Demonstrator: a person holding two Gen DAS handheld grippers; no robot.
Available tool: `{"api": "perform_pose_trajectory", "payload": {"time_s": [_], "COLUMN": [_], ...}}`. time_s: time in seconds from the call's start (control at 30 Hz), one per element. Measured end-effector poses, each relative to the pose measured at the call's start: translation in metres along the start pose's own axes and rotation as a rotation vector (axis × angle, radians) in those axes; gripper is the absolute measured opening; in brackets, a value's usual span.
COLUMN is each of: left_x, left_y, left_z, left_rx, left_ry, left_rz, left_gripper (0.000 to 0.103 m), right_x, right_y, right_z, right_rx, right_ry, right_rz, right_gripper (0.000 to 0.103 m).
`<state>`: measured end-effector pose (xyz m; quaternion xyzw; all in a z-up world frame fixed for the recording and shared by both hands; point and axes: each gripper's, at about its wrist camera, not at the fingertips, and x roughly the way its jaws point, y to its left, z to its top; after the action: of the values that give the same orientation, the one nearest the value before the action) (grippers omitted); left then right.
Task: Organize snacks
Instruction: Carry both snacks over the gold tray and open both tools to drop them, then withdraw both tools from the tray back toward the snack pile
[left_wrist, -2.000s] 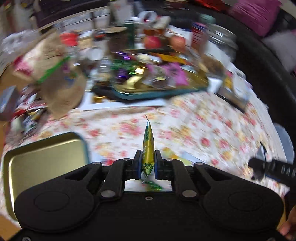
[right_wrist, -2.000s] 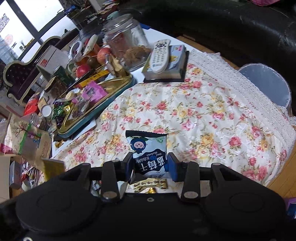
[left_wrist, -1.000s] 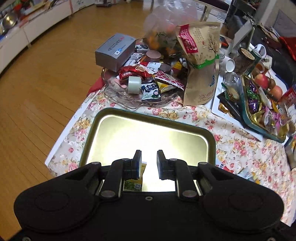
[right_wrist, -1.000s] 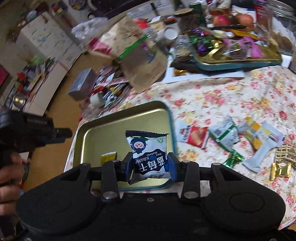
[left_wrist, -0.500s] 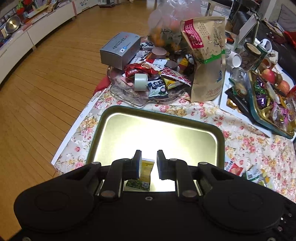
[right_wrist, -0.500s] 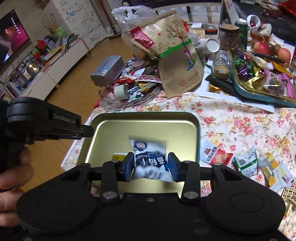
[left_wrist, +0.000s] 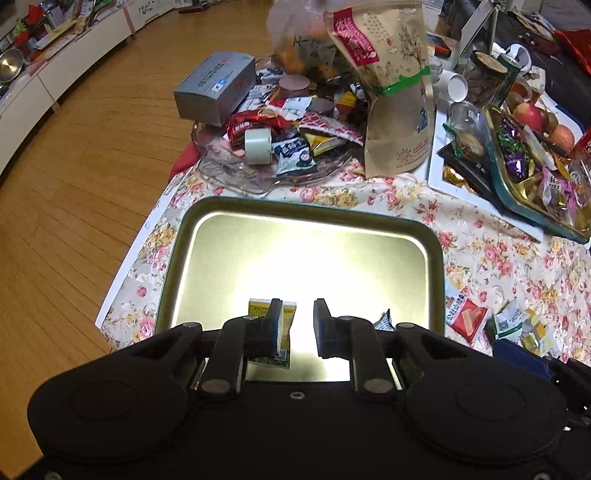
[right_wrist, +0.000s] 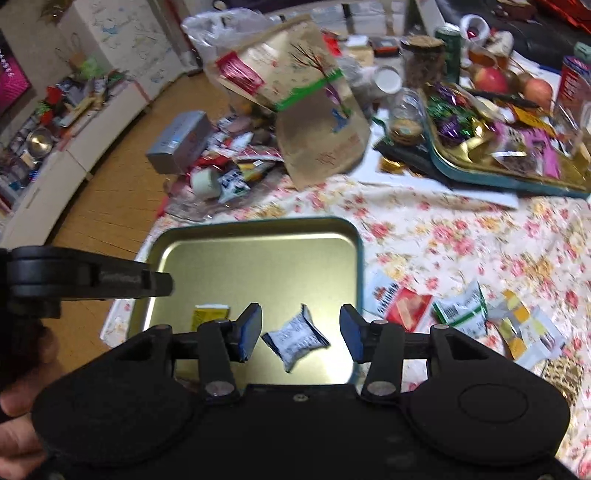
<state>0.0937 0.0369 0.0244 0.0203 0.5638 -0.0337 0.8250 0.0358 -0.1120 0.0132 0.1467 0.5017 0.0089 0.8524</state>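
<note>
- Two snacks lie in the gold tray (right_wrist: 258, 258): a flat yellow packet (left_wrist: 284, 321) near its front-left corner and a puffy blue-and-white pillow pack (right_wrist: 295, 338) near its front middle.
- The right gripper (right_wrist: 301, 332) is opening above the tray, with the pillow pack between its blue pads, clear of both.
- The left gripper (left_wrist: 295, 325) is parted and holds nothing; the yellow packet lies on the tray beneath its left finger.
- Still to sort, by my reading: a red-and-white wrapper (right_wrist: 402, 304), a green-striped one (right_wrist: 461, 308) and other crinkly packets lying right of the tray on the floral cloth (right_wrist: 461, 236).
- The tray is shiny metal with a teal rim and rounded corners.
</note>
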Motion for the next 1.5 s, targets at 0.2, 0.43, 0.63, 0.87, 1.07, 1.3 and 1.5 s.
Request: {"api": "perform_pose_trajectory", "payload": {"time_s": [0.2, 0.43, 0.63, 0.87, 1.07, 1.3, 1.5], "left_x": [0.015, 0.025, 0.028, 0.03, 0.031, 0.031, 0.031], "left_y": [0.002, -0.006, -0.013, -0.017, -0.015, -0.018, -0.021], "left_z": [-0.004, -0.01, -0.01, -0.011, -0.012, -0.013, -0.013], "left_rx": [0.002, 0.027, 0.035, 0.052, 0.048, 0.065, 0.074], "left_ry": [0.075, 0.128, 0.153, 0.148, 0.148, 0.137, 0.131], "left_rz": [0.057, 0.064, 0.046, 0.071, 0.08, 0.096, 0.11], "left_gripper": [0.026, 0.026, 0.026, 0.027, 0.027, 0.027, 0.027], "right_x": [0.011, 0.02, 0.027, 0.027, 0.024, 0.026, 0.025], "right_y": [-0.001, -0.002, -0.008, -0.008, -0.007, -0.006, -0.007], "right_z": [-0.006, -0.009, -0.013, -0.012, -0.01, -0.011, -0.012], "right_rx": [-0.001, 0.01, 0.043, 0.053, 0.049, 0.044, 0.042], "right_ry": [0.063, 0.139, 0.194, 0.196, 0.187, 0.187, 0.187], "right_rz": [-0.052, -0.082, -0.1, -0.093, -0.088, -0.097, -0.098], "right_gripper": [0.05, 0.05, 0.05, 0.05, 0.05, 0.05, 0.05]}}
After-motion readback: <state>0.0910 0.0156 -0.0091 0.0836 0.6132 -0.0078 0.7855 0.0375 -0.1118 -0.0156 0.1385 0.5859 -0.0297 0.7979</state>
